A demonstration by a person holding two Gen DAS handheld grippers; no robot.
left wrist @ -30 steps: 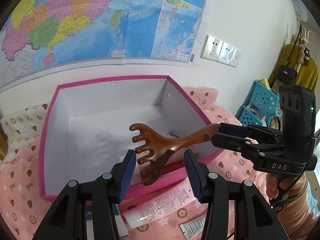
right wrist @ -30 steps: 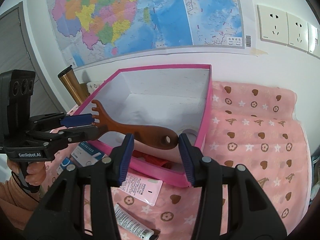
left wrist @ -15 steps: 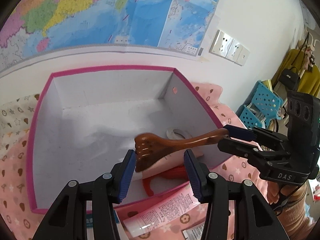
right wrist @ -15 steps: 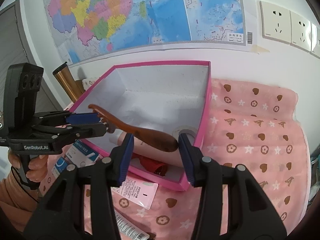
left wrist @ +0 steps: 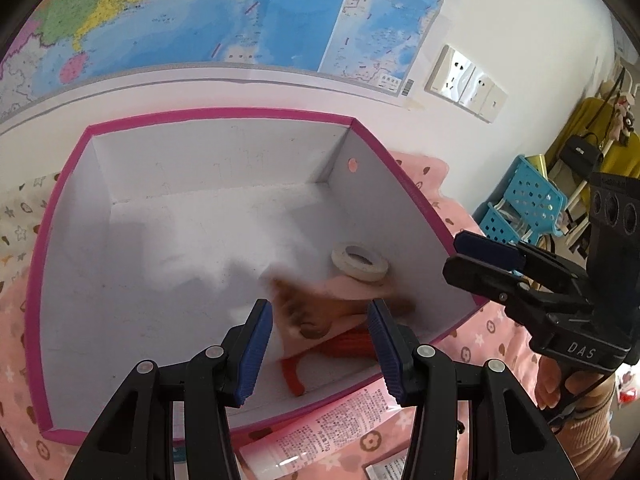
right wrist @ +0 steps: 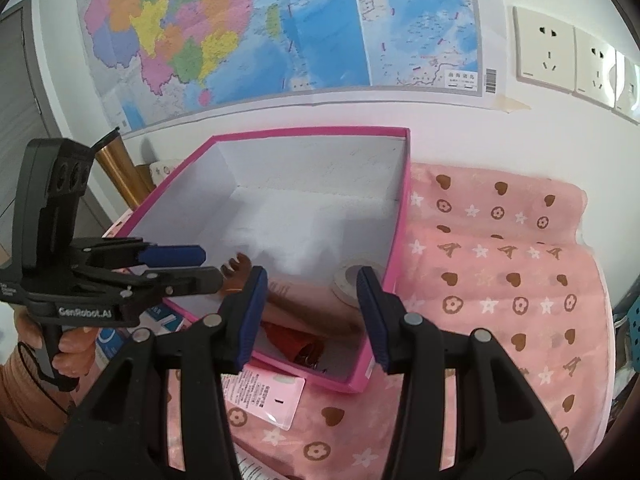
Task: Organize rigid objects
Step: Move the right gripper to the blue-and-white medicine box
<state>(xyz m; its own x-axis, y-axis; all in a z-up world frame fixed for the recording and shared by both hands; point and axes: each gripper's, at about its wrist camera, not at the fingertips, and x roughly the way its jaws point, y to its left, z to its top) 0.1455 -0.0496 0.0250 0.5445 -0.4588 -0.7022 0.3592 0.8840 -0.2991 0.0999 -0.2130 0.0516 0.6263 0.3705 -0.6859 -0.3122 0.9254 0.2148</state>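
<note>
A brown wooden scratcher (left wrist: pixel 316 310), blurred by motion, lies inside the pink-rimmed white box (left wrist: pixel 216 114), on a pink item beside a white tape roll (left wrist: pixel 359 260) and a red object (left wrist: pixel 340 346). It also shows in the right wrist view (right wrist: pixel 240 276). My left gripper (left wrist: pixel 320 344) is open and empty over the box's near rim. My right gripper (right wrist: pixel 308 316) is open and empty above the box's near right corner. The right gripper (left wrist: pixel 484 256) shows beside the box in the left wrist view.
The box (right wrist: pixel 404 216) stands on a pink patterned cloth (right wrist: pixel 500 272) against a wall with a map. A pink tube (left wrist: pixel 316 436) and a pink packet (right wrist: pixel 268 400) lie in front of the box. A blue-white carton (right wrist: pixel 160 320) lies left of it. A blue basket (left wrist: pixel 524 204) stands far right.
The scratcher, held over the box by my right gripper before, has dropped into the box. My right gripper has opened and both grippers have moved closer over the box.
</note>
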